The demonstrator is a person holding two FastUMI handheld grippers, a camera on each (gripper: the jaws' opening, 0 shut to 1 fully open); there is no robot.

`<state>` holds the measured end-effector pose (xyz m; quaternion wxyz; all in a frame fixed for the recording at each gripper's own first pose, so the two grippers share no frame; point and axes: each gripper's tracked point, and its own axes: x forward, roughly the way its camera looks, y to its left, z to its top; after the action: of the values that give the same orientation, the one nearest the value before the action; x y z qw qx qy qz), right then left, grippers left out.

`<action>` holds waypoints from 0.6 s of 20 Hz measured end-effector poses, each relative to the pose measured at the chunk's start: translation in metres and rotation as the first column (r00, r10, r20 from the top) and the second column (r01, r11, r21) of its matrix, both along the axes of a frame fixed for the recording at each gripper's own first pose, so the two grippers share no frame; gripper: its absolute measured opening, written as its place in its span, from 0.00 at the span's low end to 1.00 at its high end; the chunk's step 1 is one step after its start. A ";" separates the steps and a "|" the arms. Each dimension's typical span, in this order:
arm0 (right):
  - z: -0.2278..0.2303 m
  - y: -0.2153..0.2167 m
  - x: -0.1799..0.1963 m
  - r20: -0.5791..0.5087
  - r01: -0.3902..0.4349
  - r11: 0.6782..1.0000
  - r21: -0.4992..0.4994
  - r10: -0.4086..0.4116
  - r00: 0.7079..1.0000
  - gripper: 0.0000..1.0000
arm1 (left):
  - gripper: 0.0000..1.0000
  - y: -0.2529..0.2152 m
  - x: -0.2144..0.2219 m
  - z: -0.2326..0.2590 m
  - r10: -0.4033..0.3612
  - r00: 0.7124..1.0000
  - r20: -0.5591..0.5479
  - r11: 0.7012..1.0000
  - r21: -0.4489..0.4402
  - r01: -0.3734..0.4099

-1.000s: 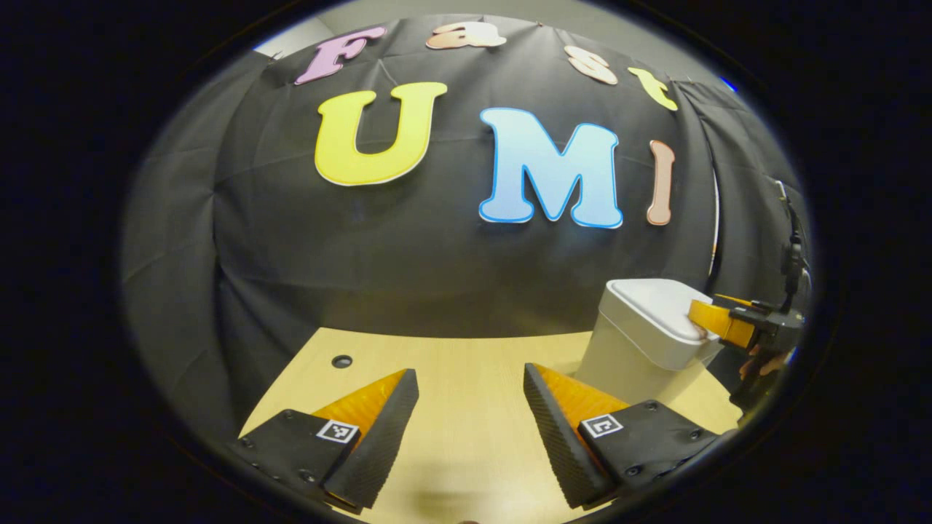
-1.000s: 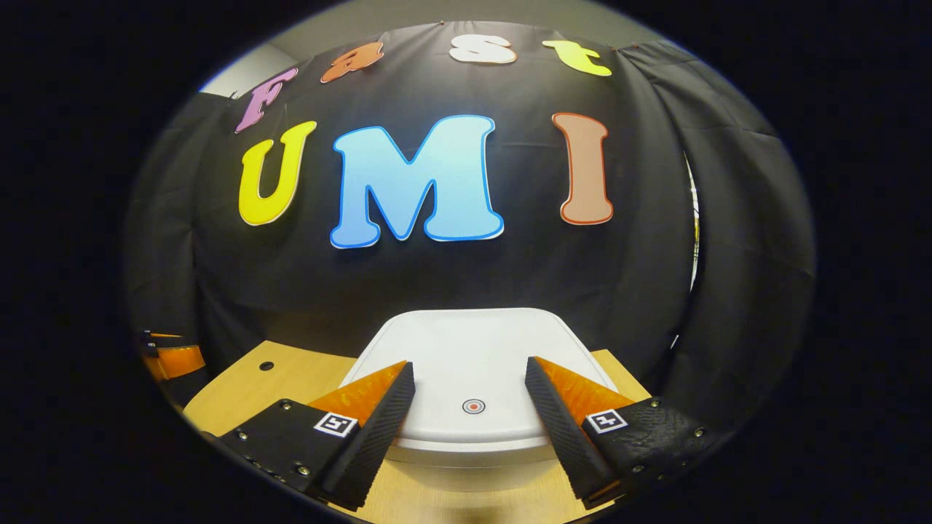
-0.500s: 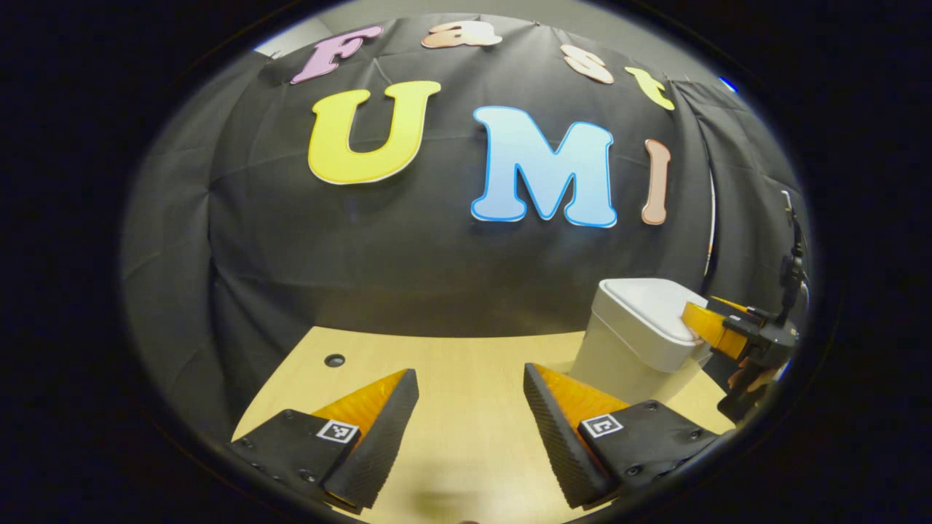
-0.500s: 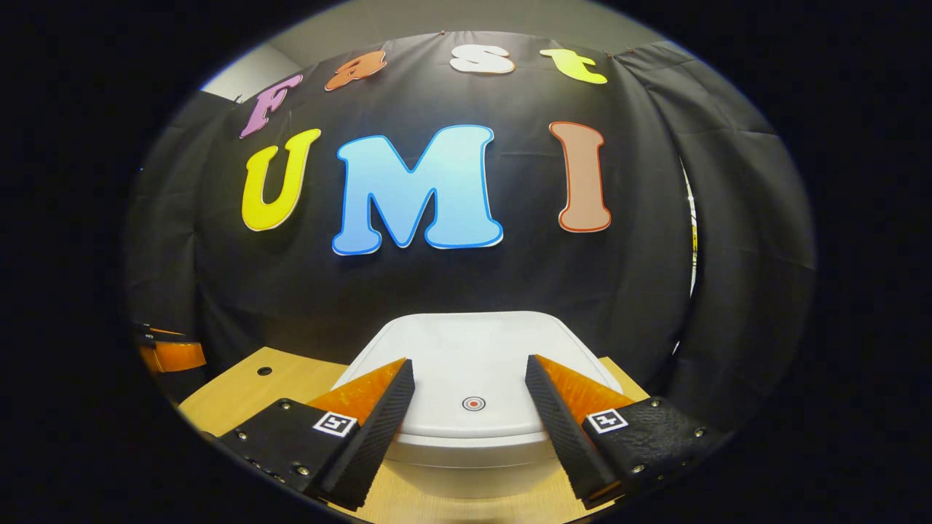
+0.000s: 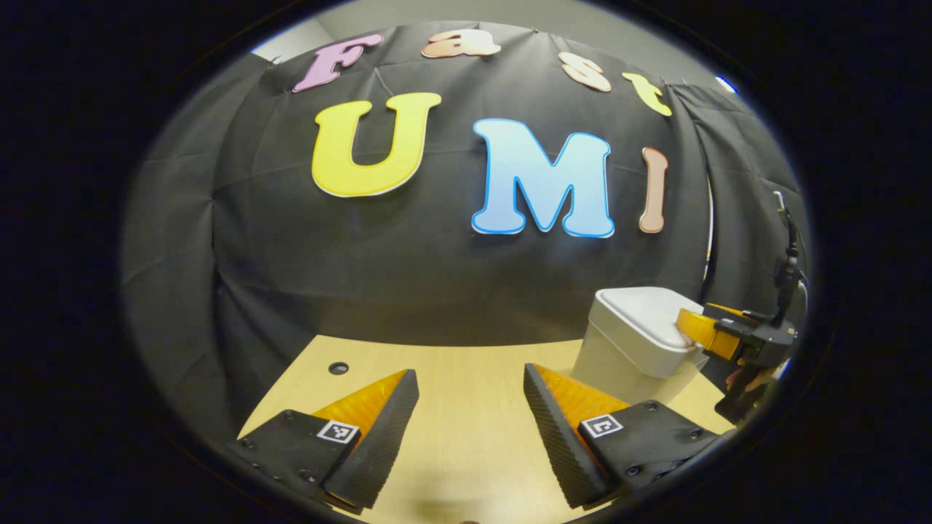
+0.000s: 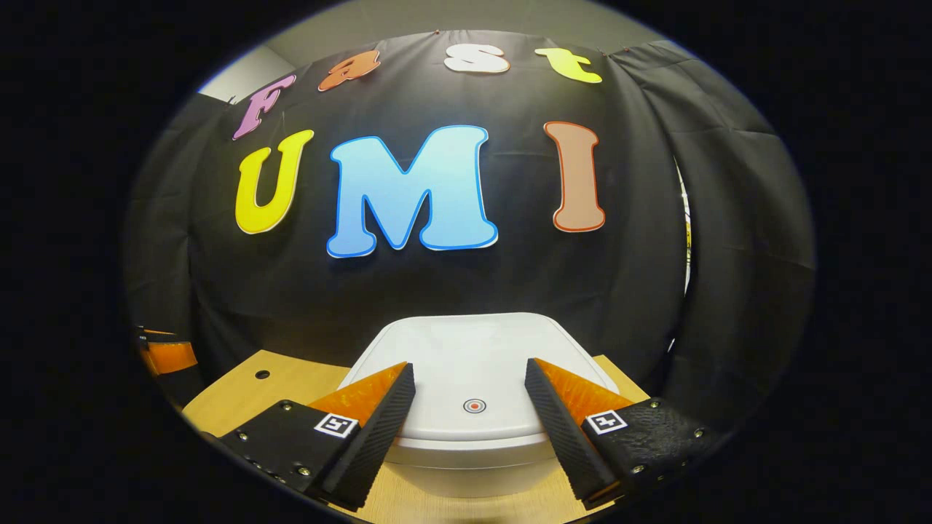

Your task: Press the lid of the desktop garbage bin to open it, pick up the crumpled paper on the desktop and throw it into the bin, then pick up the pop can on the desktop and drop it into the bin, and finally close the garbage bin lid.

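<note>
The white bin (image 6: pixel 473 407) sits low in the middle of the right gripper view, lid (image 6: pixel 470 371) closed, with the right gripper (image 6: pixel 470 382) spread open above it. In the left gripper view the left gripper (image 5: pixel 471 389) gapes empty over the bare surface (image 5: pixel 466 437), the bin at lower right.

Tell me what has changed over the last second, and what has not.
Very little. The right gripper has shifted only slightly over the bin lid, and the bin sits a bit farther right in the left gripper view. Nothing was grasped or released. The lid stays shut; both grippers, including the left gripper, keep their jaws open.
</note>
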<state>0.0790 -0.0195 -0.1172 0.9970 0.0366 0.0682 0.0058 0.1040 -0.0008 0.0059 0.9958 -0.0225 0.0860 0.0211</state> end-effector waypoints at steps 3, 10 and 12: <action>0.000 0.000 0.000 -0.001 -0.003 1.000 0.003 0.003 1.000 0.98 | 0.99 0.000 -0.001 0.007 -0.003 1.000 0.015 1.000 0.007 0.003; 0.016 0.001 -0.006 -0.042 0.001 1.000 0.026 0.000 0.999 0.98 | 0.95 0.003 -0.001 0.040 -0.012 0.997 0.079 1.000 0.017 0.011; 0.041 0.001 -0.018 0.002 0.016 1.000 0.023 -0.016 1.000 0.98 | 0.92 0.003 -0.004 0.058 -0.016 0.994 0.107 1.000 0.026 0.013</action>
<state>0.0611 -0.0184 -0.0759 0.9966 0.0484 0.0666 -0.0016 0.1005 0.0019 0.0639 0.9993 -0.0101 0.0325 0.0138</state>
